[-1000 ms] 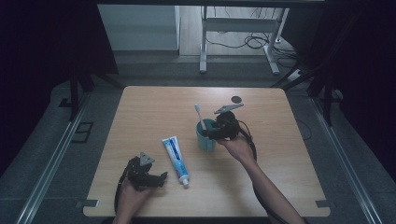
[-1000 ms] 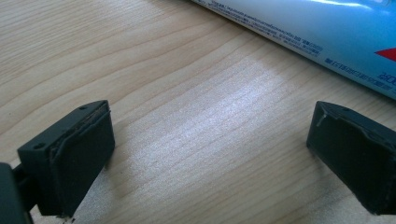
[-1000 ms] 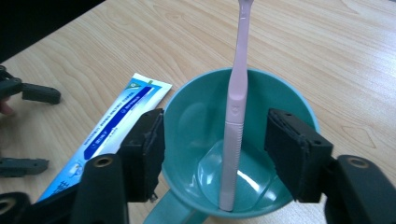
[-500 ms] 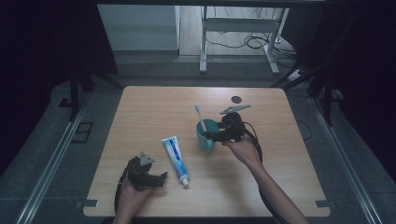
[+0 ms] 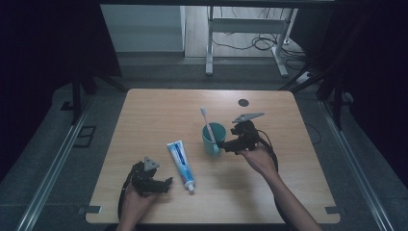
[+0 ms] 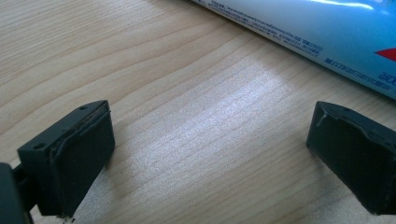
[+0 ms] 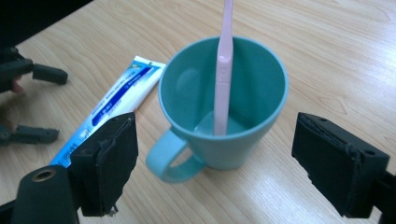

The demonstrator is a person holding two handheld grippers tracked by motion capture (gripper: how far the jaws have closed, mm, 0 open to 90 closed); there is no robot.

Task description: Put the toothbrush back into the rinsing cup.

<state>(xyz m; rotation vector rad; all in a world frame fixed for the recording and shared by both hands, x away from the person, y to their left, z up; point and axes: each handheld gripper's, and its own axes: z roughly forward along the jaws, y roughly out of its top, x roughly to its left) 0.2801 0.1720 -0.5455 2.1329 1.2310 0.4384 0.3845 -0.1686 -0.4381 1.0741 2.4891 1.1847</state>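
Note:
A teal mug (image 5: pixel 213 139) stands mid-table with a pink toothbrush (image 5: pixel 207 121) leaning upright inside it. In the right gripper view the mug (image 7: pixel 224 112) has its handle turned toward me, and the toothbrush (image 7: pixel 223 70) rests on its bottom. My right gripper (image 5: pixel 223 146) is open just right of the mug, its jaws (image 7: pixel 222 158) spread wider than the cup and apart from it. A blue-and-white toothpaste tube (image 5: pixel 181 163) lies flat to the mug's left. My left gripper (image 5: pixel 165 183) rests open on the wood beside the tube's cap end, with the tube (image 6: pixel 327 32) just beyond its jaws.
A small black round mark (image 5: pixel 244 102) sits near the table's far edge. Bare wood (image 5: pixel 159 115) stretches across the far left and along the right side. The left hand's gripper (image 7: pixel 32 74) appears at the left edge of the right gripper view.
My right gripper has drawn back a little from the mug toward the near right. The left gripper, the tube and the mug have stayed put.

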